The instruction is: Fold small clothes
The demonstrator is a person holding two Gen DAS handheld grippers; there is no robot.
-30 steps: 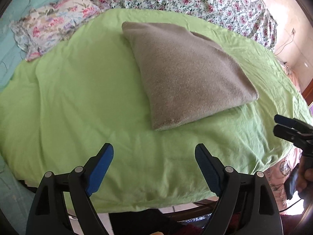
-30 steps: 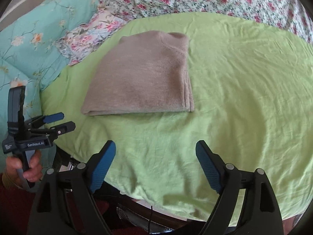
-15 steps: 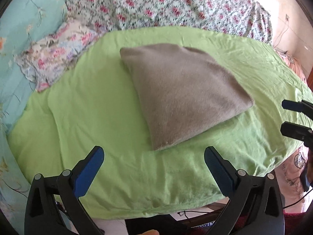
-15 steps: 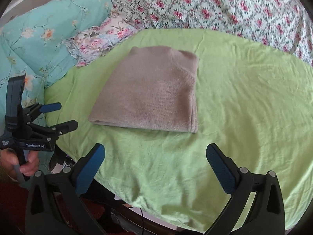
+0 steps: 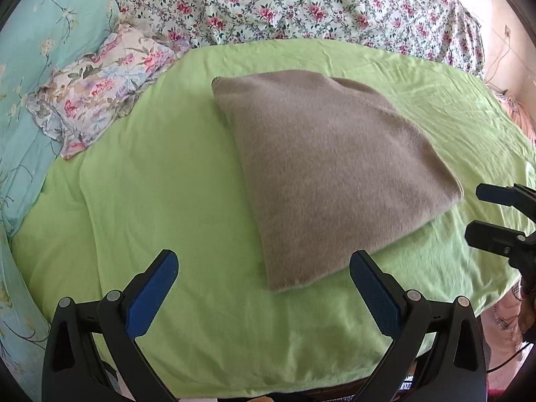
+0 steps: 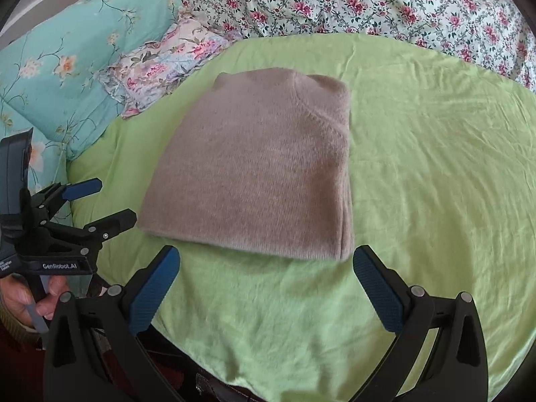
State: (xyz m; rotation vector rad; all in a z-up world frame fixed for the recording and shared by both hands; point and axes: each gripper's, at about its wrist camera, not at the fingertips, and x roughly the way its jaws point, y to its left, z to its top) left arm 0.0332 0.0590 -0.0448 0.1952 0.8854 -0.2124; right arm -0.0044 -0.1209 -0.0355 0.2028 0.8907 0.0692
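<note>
A teal floral quilt lies at far left. The left gripper hovers with fingers spread wide, holding nothing. A folded taupe sweater rests flat on the green sheet. The right gripper hovers nearby, fingers likewise wide apart and empty.

A folded taupe fuzzy knit sweater lies flat on a light green bedsheet spread over a bed. The left gripper, black with blue pads, hovers at the bottom edge, its jaws spread wide and empty, the sweater's near corner just beyond them. The right gripper pokes in from the right edge, jaws apart. Behind lie a small floral ruffled pillow, a turquoise quilt and a pink-flowered bedspread.
</note>
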